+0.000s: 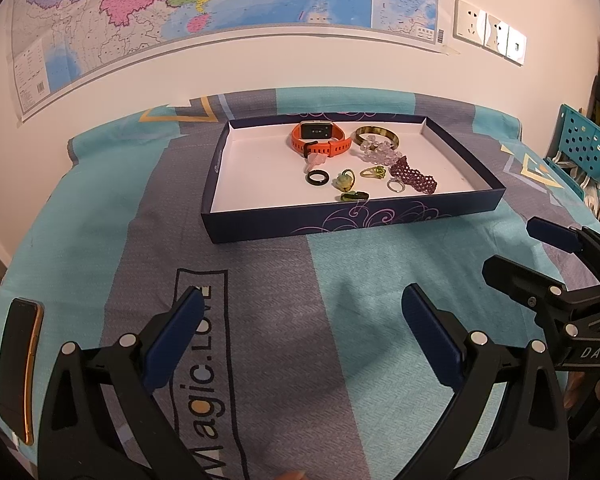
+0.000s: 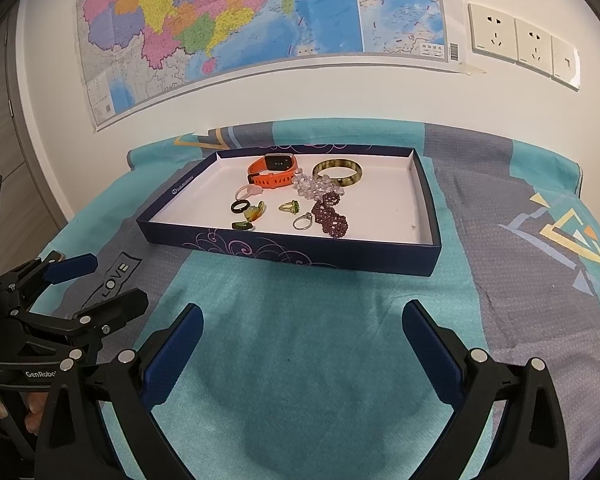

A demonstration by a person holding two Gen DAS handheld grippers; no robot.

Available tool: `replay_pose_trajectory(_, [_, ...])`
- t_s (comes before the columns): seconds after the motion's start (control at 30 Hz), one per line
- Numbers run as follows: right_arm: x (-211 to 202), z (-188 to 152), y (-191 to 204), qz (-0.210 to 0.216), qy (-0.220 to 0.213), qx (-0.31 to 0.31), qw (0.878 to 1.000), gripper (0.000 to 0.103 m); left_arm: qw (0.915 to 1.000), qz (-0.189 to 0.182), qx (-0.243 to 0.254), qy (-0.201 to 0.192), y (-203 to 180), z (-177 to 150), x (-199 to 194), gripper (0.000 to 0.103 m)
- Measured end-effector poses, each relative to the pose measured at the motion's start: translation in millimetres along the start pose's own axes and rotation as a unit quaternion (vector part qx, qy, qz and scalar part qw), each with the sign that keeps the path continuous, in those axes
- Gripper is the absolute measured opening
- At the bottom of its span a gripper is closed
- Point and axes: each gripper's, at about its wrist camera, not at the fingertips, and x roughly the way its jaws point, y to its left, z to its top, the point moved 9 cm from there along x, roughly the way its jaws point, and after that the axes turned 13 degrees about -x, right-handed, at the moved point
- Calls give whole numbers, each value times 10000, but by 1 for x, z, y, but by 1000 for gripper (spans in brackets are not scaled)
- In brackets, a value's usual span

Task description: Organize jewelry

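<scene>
A dark blue box lid (image 1: 340, 222) (image 2: 300, 254) with a white inside lies on the cloth. In it lie an orange watch (image 1: 320, 140) (image 2: 274, 172), a tan bangle (image 1: 377, 137) (image 2: 338, 172), a clear bead bracelet (image 1: 380, 154) (image 2: 316, 188), a purple bead bracelet (image 1: 414, 176) (image 2: 332, 216), a black ring (image 1: 319, 178) (image 2: 239, 206), a silver ring (image 1: 396, 186) (image 2: 302, 222) and several small green pieces. My left gripper (image 1: 302, 300) is open and empty, in front of the box. My right gripper (image 2: 302, 316) is open and empty, also in front of it.
A phone (image 1: 18, 368) lies at the cloth's left edge. The right gripper shows at the right of the left wrist view (image 1: 540, 264); the left gripper shows at the left of the right wrist view (image 2: 92, 280). A wall with a map (image 2: 260, 20) and sockets (image 2: 516, 40) stands behind. A blue perforated chair (image 1: 584, 140) stands at the right.
</scene>
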Motion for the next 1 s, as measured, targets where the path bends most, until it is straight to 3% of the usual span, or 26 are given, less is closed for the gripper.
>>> replay_pose_trajectory(0.77, [-5,3,-1,-14,-58,-69,10000,96,9998,-139,96,-45,-13,-3,-1,97])
replay_pose_trajectory(0.9, [-7,2,-15,4,11,-79,10000,96,9999,-88,-62,83,-2,-1,4,97])
replay_pose_trajectory(1.0, [-5,-7,-53,-135,306,-4,9994,96,9997,-33,-221,122,15,3,7,97])
